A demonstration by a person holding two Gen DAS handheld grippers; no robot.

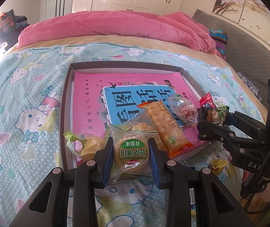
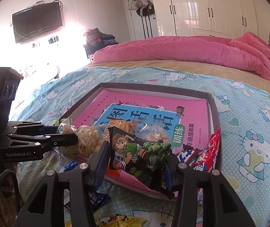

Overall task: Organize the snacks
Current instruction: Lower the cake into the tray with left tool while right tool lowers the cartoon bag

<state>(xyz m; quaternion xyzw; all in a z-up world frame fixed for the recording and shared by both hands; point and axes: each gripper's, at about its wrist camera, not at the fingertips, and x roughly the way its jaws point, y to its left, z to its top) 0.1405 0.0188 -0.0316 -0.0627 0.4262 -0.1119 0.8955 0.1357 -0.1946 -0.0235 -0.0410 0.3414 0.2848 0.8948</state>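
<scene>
Tray (image 1: 66, 102): shallow, grey-rimmed, on the cartoon-cat bedsheet (image 1: 27, 87); pink book (image 1: 89, 98) with a blue panel lies flat inside, filling most of the floor.

Left gripper (image 1: 131, 155): jaws closed on a round biscuit pack (image 1: 131, 152) with a green label, clear wrapper pinched between the blue pads; pack sits at the tray's near edge, whether resting on the rim or lifted just clear cannot be told.

Right gripper (image 2: 135, 160): jaws closed on a dark snack packet (image 2: 138, 151) printed with a cartoon boy in green; packet held tilted over the tray's near right corner, its lower end hanging past the rim.

In the tray, near side: long orange cracker pack (image 1: 165, 124), lying diagonally just right of the biscuit pack; clear bag (image 1: 182, 109) with reddish contents beside it; yellow-green pack (image 1: 83, 141) at the near left corner, just left of the left gripper.

Red packet (image 2: 210, 151): propped against the tray's right wall, beside the dark packet.

Outside the tray, on the sheet: yellow packet (image 2: 116, 221) and blue wrapper (image 2: 99, 198), both near the right gripper's base.

Behind: pink duvet (image 1: 116, 28); white wardrobe (image 2: 210, 7); wall television (image 2: 37, 21).
</scene>
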